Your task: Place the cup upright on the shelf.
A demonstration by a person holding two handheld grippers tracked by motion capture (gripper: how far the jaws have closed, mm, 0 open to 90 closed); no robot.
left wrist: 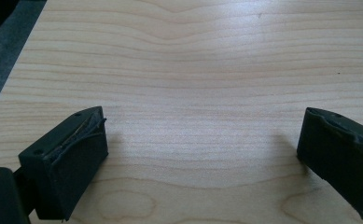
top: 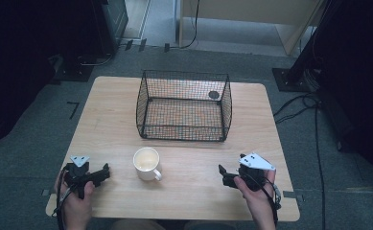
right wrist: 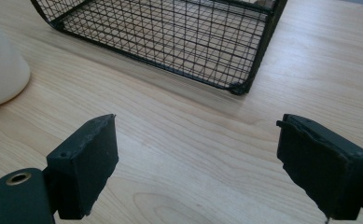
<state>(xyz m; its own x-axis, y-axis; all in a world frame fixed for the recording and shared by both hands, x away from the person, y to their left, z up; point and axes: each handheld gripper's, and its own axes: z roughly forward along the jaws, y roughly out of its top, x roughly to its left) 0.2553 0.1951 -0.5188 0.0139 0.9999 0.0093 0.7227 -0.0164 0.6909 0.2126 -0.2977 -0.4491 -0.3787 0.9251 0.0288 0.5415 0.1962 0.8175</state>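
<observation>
Fingers (left wrist: 69, 161) of both grippers are spread wide and nothing is gripped; the white mug (top: 146, 163) stands untouched on the desk (top: 112, 120) between them, before the wire basket (top: 184, 105), so no step is judged done

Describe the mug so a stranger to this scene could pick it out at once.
Start at the wooden table and find the black wire basket in the middle of its far half. Just in front of the basket, apart from it, stands the cream mug, handle towards the near right. It is the table's one pale, solid thing, between two black grippers.
</observation>
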